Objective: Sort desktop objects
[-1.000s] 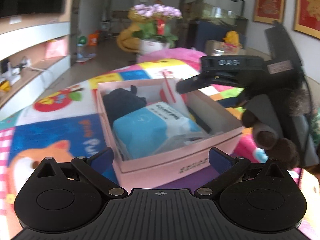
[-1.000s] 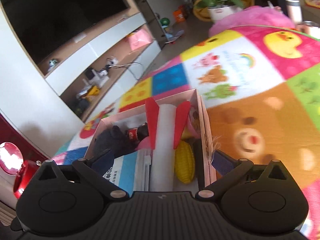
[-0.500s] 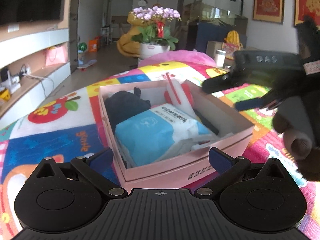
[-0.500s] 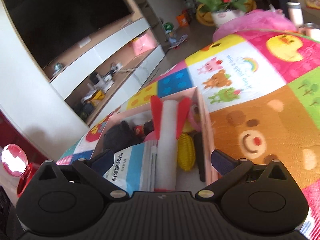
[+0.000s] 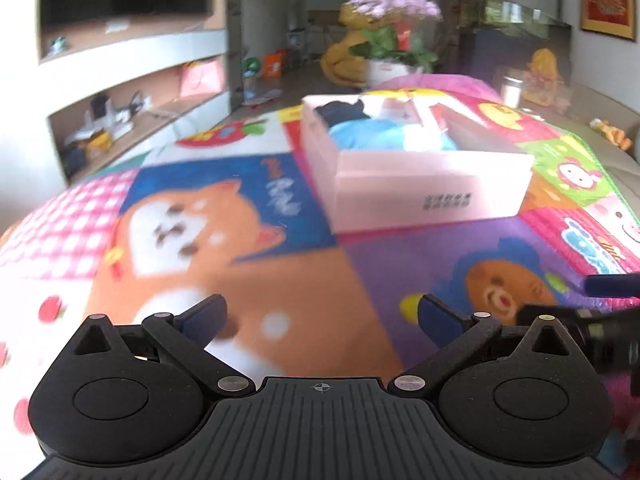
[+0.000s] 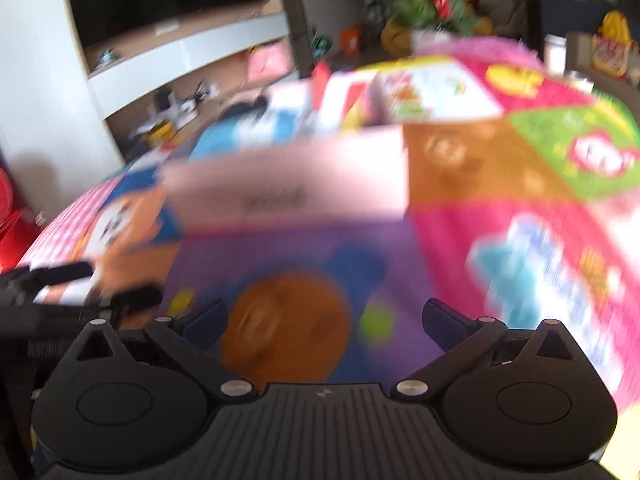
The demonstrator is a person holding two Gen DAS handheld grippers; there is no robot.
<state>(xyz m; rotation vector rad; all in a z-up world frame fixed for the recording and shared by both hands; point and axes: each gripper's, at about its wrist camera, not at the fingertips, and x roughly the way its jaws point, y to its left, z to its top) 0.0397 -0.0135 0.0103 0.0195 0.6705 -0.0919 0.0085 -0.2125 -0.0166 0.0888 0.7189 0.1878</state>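
Observation:
A pink box (image 5: 424,184) stands on the colourful cartoon mat (image 5: 240,216), holding a blue packet (image 5: 372,134), a dark soft item (image 5: 340,111) and a white roll with red flaps. My left gripper (image 5: 320,316) is open and empty, well back from the box. My right gripper (image 6: 326,320) is open and empty, also back from the box (image 6: 288,184); its view is blurred by motion. The right gripper's fingers show at the right edge of the left wrist view (image 5: 608,284), and the left gripper's at the left edge of the right wrist view (image 6: 68,272).
A flower pot (image 5: 394,40) and a yellow plush stand beyond the mat's far end. A white cup (image 5: 512,88) sits at the far right. TV shelving (image 5: 132,92) runs along the left wall. A red object (image 6: 12,216) stands at the left edge.
Both grippers have pulled back from the box, which now looks smaller and farther. The white roll with red flaps stays in the box. The right gripper has dropped low beside my left one.

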